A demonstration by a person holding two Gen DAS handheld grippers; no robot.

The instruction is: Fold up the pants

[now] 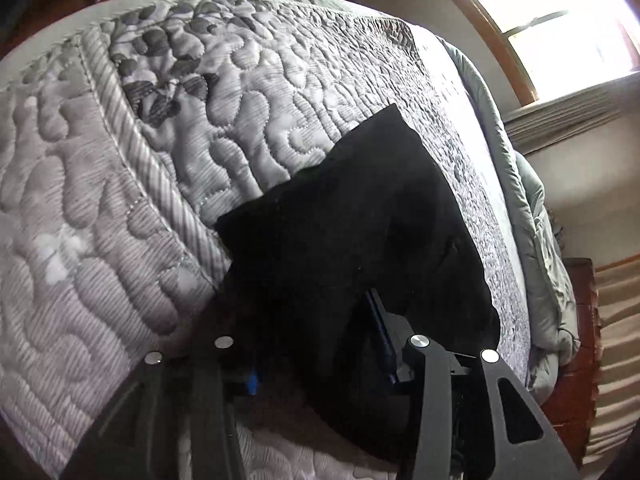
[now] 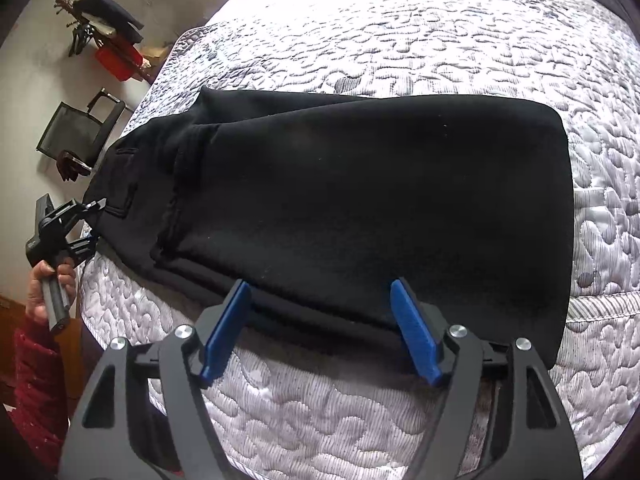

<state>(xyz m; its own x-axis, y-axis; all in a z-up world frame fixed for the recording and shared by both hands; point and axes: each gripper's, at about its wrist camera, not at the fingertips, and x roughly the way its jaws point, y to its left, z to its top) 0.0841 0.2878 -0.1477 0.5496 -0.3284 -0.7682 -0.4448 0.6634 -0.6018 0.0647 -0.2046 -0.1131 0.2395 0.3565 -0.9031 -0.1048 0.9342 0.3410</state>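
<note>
A wide bed covered by a grey and white quilted bedspread [image 2: 400, 32] with a pebble-like stitched pattern and a striped border band fills most of both views. On the bedspread, near its front edge, lie the black pants of thick soft fabric [image 2: 360, 200], folded over into a long, broad slab several layers deep. Seen from the right wrist camera, the far end of the pants is a smooth, rounded fold, the long near edge shows stacked layers with seams running along it, and the end toward the bedspread's left side carries a stitched square patch pocket and hangs slightly over the bed's edge. The surface is mostly flat, with faint lint specks and a few soft creases. The right gripper [image 2: 320, 328], with black arms and blue finger pads, sits just at the near long edge of the pants, its fingers spread wide apart and holding nothing. The left gripper [image 2: 94, 220], gripped by a hand in a red knitted sleeve, meets the pocket end of the pants at the bedspread's left side; in its own camera the dark cloth covers its fingers, so I cannot tell whether they pinch the fabric. Beyond the bedspread's left edge stands a black mesh office chair [image 2: 80, 132] against a pale wall.
</note>
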